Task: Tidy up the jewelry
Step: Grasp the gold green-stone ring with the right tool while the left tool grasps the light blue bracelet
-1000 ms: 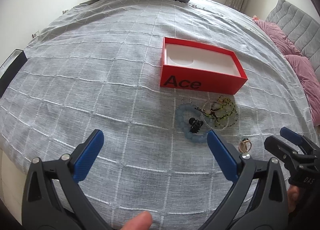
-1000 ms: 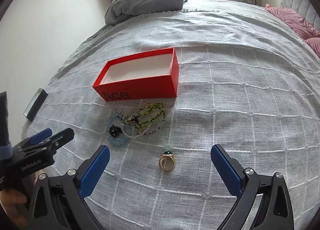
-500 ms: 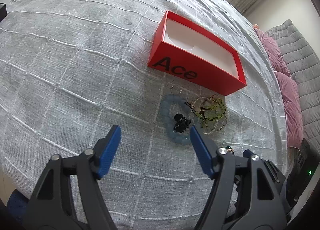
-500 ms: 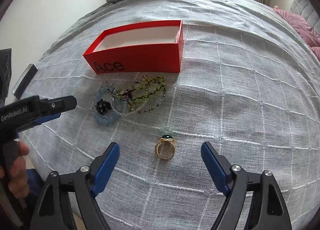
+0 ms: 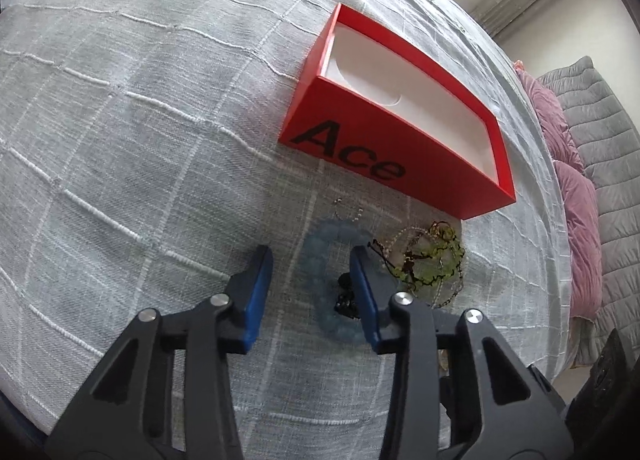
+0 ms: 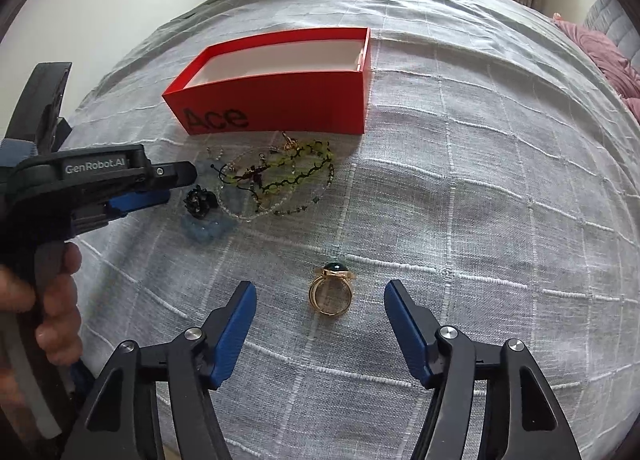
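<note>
Dropped lower since a second ago, left tongs (image 5: 310,260) spread astride the blue bracelet (image 5: 324,260) on the bed, right tongs (image 6: 320,300) gaping around the gold ring (image 6: 331,290), red box (image 6: 280,100) waiting empty beyond.

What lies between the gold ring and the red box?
In the right wrist view, bare bedspread, then tangled bead bracelets between gold ring and red box.

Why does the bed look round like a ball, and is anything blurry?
Both views: fisheye lenses bow the flat bedspread and darken the corners. Left wrist view: the blue bracelet is smeared and soft, while the red box stays readable. Right wrist view: the ring is sharp; daylight is soft, shadows faint.
</note>
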Demonstrator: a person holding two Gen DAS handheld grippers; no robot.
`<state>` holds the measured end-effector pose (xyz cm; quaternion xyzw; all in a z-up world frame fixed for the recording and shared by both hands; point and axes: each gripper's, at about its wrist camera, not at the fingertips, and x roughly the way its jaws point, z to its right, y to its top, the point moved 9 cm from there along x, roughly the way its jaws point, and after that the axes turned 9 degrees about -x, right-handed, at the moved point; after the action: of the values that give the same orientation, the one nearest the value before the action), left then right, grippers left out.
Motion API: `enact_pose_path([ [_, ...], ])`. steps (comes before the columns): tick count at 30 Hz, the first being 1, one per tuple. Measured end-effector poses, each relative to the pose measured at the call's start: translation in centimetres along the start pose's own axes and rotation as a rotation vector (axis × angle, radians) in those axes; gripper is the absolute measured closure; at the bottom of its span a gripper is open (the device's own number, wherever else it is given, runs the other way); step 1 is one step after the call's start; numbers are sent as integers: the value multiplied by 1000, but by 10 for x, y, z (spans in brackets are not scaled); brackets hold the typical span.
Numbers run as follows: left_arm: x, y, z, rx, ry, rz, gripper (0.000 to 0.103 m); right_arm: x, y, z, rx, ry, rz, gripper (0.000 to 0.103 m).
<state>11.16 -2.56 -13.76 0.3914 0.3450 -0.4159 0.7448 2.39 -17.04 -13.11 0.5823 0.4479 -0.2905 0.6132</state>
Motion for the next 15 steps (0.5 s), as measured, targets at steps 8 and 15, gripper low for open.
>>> enact_pose_path([
  [8, -9, 2, 2, 78, 66, 31, 90, 17, -4, -1, -37, -21, -63, 80],
  [15, -58, -1, 20, 142, -82, 89, 90, -10, 9, 8, 34, 67, 13, 80],
])
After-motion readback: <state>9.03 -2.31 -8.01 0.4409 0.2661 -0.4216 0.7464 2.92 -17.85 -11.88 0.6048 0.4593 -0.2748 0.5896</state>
